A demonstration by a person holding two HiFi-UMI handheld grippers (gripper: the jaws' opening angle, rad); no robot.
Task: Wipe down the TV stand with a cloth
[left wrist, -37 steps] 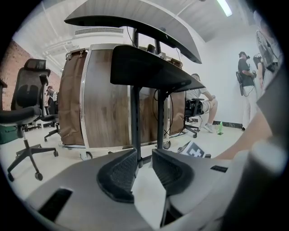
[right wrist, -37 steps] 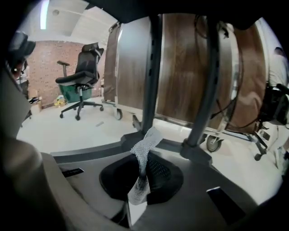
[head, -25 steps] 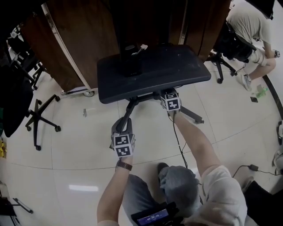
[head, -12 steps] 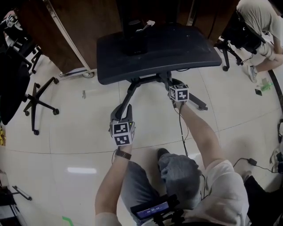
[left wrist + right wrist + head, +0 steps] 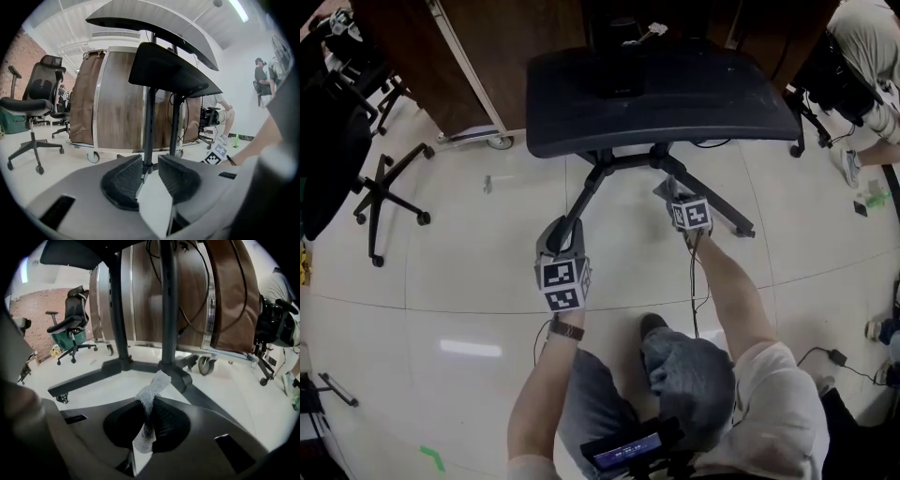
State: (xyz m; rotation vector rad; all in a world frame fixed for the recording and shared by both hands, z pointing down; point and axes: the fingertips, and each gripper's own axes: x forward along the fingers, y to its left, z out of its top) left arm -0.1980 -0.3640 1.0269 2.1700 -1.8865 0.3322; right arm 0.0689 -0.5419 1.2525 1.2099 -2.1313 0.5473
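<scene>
The black TV stand [image 5: 675,98] fills the top of the head view, its shelf above splayed floor legs. My left gripper [image 5: 559,234] hovers by the stand's left leg [image 5: 581,206], jaws a little apart with nothing between them. Through that gap in the left gripper view [image 5: 150,174] I see the stand's post [image 5: 149,122]. My right gripper [image 5: 669,191] is low by the right leg, shut on a small pale mesh cloth [image 5: 153,389]. The cloth's free end points at the stand's base hub [image 5: 174,373].
A wood-panelled partition on casters [image 5: 483,56] stands behind the stand. Office chairs [image 5: 380,197] are at the left. A seated person [image 5: 862,42] is at the top right, with a green bottle [image 5: 873,199] on the floor nearby. Cables [image 5: 825,356] lie at the right.
The right gripper with the cloth has drawn back from under the shelf edge, down and to the right along the leg. The left gripper has hardly moved. The head camera's aim has shifted.
</scene>
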